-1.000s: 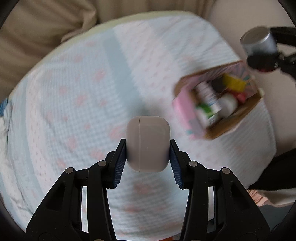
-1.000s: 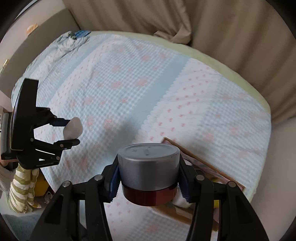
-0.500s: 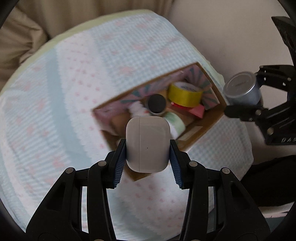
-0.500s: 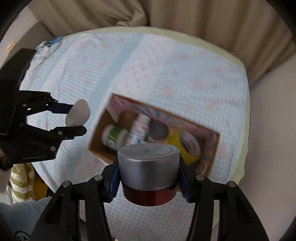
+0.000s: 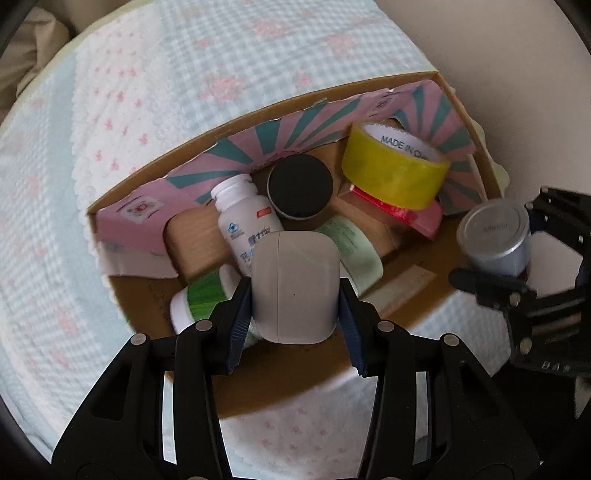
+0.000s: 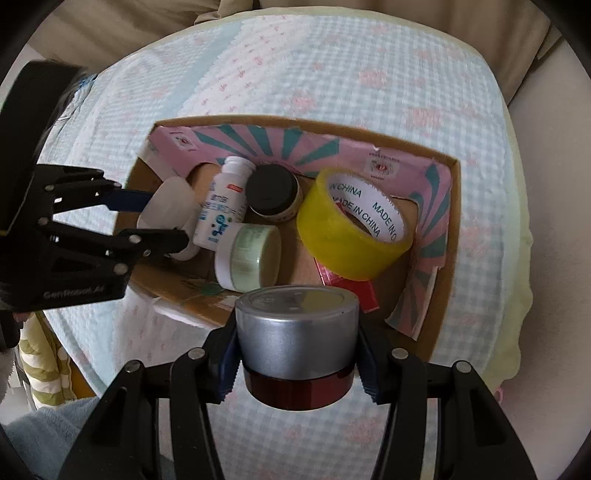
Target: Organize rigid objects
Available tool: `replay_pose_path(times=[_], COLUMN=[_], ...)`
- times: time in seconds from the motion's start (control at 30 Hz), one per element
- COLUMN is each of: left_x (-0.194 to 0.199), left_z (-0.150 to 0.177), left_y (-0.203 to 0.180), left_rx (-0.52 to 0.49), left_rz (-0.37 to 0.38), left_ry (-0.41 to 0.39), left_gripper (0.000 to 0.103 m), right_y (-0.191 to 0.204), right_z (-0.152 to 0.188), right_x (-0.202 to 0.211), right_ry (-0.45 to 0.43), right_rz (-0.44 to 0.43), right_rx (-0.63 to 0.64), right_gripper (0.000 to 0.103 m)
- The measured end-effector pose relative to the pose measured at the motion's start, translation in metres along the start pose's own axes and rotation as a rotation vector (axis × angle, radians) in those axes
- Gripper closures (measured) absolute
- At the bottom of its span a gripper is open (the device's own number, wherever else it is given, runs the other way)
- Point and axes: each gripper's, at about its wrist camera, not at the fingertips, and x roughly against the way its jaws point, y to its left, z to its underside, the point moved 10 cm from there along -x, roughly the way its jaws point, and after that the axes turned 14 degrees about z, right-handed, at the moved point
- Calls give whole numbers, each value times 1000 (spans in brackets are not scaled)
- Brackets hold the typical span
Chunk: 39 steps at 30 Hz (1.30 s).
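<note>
My left gripper [image 5: 294, 310] is shut on a white earbud case [image 5: 294, 284] and holds it over the near left part of a cardboard box [image 5: 258, 373]. My right gripper [image 6: 297, 354] is shut on a silver-lidded red tin [image 6: 297, 336], held above the box's near edge [image 6: 177, 291]. The box holds a yellow tape roll [image 6: 351, 229], a white pill bottle [image 6: 221, 210], a black-lidded jar [image 6: 271, 192], a pale green jar [image 6: 251, 258] and a green-labelled bottle [image 5: 201, 295]. The left gripper [image 6: 155, 218] shows in the right wrist view; the right gripper [image 5: 495, 254] shows in the left wrist view.
The box stands on a round table with a light blue and white checked cloth [image 6: 332, 66]. Pink and teal patterned flaps [image 5: 303, 133] line the box. Beige curtains [image 6: 369, 14] hang behind. A striped cloth [image 6: 40, 369] lies low on the left.
Both grippers have moved in over the box with their objects still held. The box now fills both views; the earbud case is closer to the box's contents.
</note>
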Motion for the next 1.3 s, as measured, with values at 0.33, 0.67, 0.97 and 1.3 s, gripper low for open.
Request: replay_pose_path(times=[0.33, 0.67, 0.97, 1.3], left_x=[16, 28, 54, 191], left_z=[-19, -18, -10, 28], left_y=[19, 32, 30, 21], left_rx=[50, 48, 42, 63], left_rz=[-72, -120, -101, -21], left_ry=[-67, -68, -108, -320], left_gripper=[0, 0, 0, 0], right_y=[15, -1, 7, 32], right_z=[-1, 6, 3, -14], right_x=[-11, -15, -1, 108], right_ry=[-94, -113, -119, -213], right_rz=[-59, -48, -14, 58], right_rx=[65, -48, -64, -133], right_gripper=[0, 0, 0, 0])
